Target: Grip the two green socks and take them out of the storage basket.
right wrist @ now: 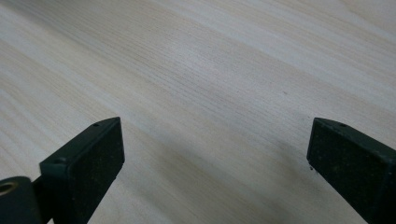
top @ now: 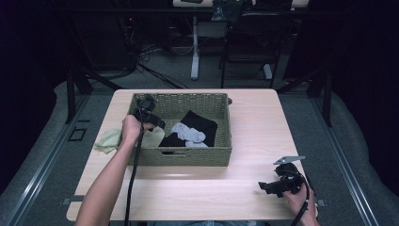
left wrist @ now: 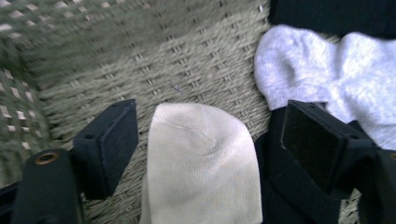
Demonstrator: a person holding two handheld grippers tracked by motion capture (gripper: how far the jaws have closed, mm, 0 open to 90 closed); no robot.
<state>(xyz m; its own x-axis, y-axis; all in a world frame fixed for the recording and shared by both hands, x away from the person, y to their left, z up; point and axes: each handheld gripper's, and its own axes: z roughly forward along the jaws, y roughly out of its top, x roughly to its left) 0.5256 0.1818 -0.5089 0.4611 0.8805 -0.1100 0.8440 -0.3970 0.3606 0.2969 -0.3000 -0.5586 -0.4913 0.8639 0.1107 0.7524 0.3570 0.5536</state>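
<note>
Looking at the table (top: 254, 108) first, you have the woven basket (top: 197, 157) standing in its middle, and everything can be placed from this basket. Inside it, toward the right half, lies a black garment (top: 200, 123) with a grey sock (top: 189, 133) on top of it. At the left inner wall of the basket lies a cream sock (left wrist: 201, 168), and outside the basket, touching its left wall, a pale green cloth (top: 107, 140) waits on the table.

Your left gripper (top: 154, 123) is down in the basket with its jaws apart on both sides of the cream sock; the pads do not press it yet. Your right gripper (top: 264, 187) rests well in front of the basket at the right, jaws wide, with bare wood between them.

I judge the sorting is partly done: three pieces are in the basket, while the green cloth is outside and seems left to do.
</note>
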